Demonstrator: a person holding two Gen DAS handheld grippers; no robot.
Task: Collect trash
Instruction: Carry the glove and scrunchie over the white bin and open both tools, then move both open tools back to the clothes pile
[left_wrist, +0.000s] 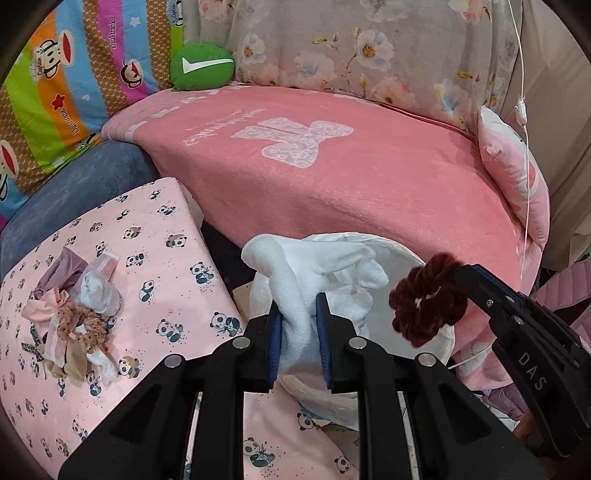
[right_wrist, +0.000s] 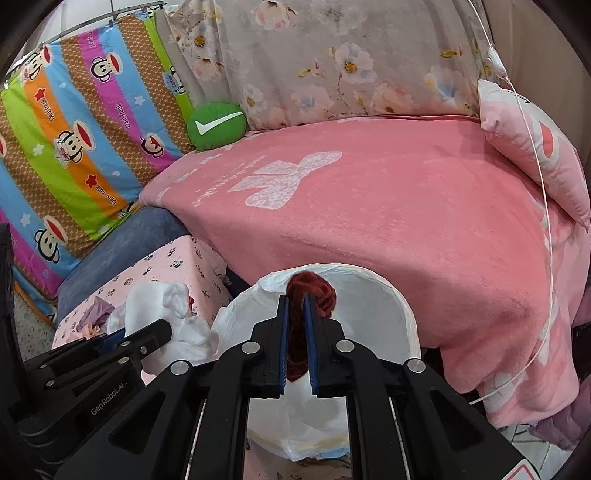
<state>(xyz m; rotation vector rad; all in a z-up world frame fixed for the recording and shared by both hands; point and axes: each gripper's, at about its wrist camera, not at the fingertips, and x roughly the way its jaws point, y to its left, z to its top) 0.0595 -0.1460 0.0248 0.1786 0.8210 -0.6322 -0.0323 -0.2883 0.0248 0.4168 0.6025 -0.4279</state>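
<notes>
My left gripper (left_wrist: 298, 304) is shut on a white cloth (left_wrist: 295, 273), which bunches out above the blue pads over the white-lined bin (left_wrist: 441, 345). My right gripper (right_wrist: 295, 301) is shut on a dark red scrunchie (right_wrist: 312, 291), held over the open mouth of the same bin (right_wrist: 391, 295). In the left wrist view the right gripper (left_wrist: 458, 271) enters from the right with the scrunchie (left_wrist: 424, 306) hanging at its tip. In the right wrist view the left gripper's fingers (right_wrist: 147, 338) and the white cloth (right_wrist: 181, 317) sit at the lower left. A pile of scrunchies and cloth scraps (left_wrist: 74, 314) lies on the panda-print surface (left_wrist: 155, 236).
A bed with a pink blanket (left_wrist: 369, 177) rises right behind the bin. A pink pillow (left_wrist: 517, 177) and a thin white cable (left_wrist: 526, 147) hang at its right end. A green cushion (left_wrist: 201, 66), a striped cartoon quilt (left_wrist: 74, 74) and a blue seat (left_wrist: 92, 173) stand at the left.
</notes>
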